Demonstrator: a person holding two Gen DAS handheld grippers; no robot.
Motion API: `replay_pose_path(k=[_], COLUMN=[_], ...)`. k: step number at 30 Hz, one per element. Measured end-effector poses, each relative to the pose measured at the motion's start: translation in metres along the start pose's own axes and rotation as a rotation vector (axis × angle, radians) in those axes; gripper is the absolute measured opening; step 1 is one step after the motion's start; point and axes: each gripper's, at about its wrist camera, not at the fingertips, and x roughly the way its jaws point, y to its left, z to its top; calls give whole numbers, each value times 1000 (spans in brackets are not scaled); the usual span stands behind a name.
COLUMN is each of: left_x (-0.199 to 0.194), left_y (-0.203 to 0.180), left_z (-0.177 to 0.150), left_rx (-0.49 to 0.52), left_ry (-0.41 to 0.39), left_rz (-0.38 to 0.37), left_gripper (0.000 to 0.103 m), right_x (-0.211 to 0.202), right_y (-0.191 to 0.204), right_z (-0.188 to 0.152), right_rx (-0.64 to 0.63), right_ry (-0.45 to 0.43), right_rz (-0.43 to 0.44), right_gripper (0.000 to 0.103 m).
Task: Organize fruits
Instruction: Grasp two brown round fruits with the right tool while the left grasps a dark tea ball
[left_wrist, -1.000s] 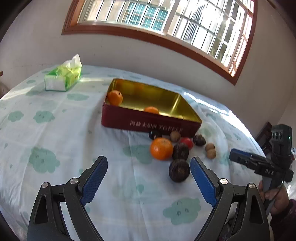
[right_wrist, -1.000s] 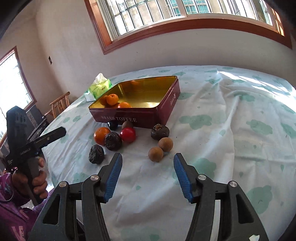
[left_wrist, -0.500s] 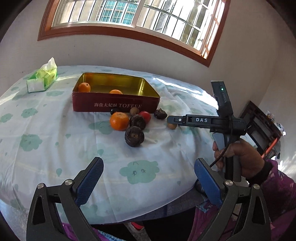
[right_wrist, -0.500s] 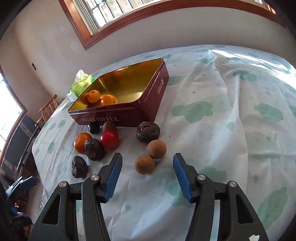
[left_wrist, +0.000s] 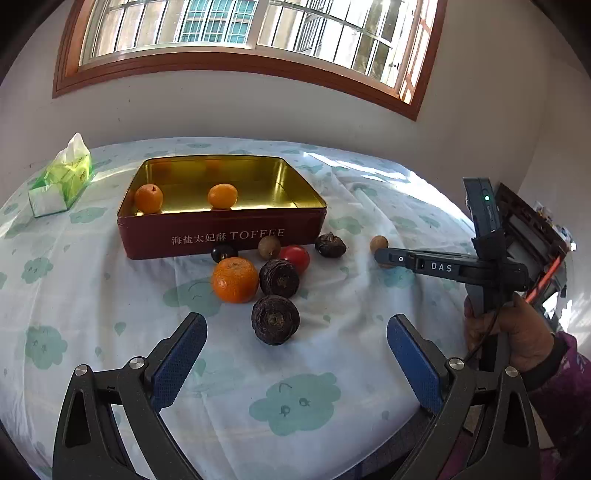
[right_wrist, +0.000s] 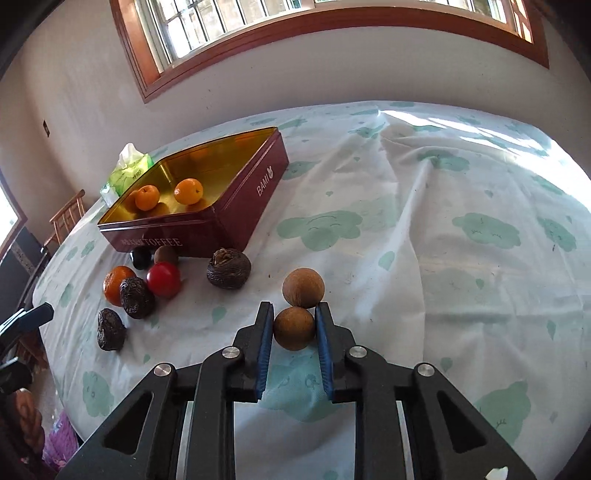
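Note:
My right gripper is shut on a small round brown fruit on the tablecloth, pads pressing both its sides. A second brown fruit touches it just beyond. My left gripper hangs open over the cloth, with a dark wrinkled fruit ahead in line with its gap, untouched. The red toffee tin holds two oranges. In front of it lie a loose orange, a red fruit and more dark fruits.
A green tissue pack stands left of the tin. A person's hand grips the right tool's handle at the table's right edge. A wooden chair is beyond the table's far left edge. The cloth to the right is wrinkled.
The right gripper moved forward and down and closed on the nearer brown fruit. The left gripper swung round to face the tin's front, and its jaws widened a little.

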Motion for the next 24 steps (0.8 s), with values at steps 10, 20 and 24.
replay_pose_path(k=[10,20,24], left_x=[46,68,62], left_y=[9,3,15], left_z=[10,0,-4], left_rx=[-77,-30,-96], left_ry=[79,98,92], left_rz=[-3,52,4], left_gripper=[82,36,36], right_x=[2,5,6], right_y=[0,1,1], right_z=[-1,-1,0], right_rx=[5,2,-2], right_ry=[-3,15,16], right_rz=[32,31,27], right_gripper=[21,21,21])
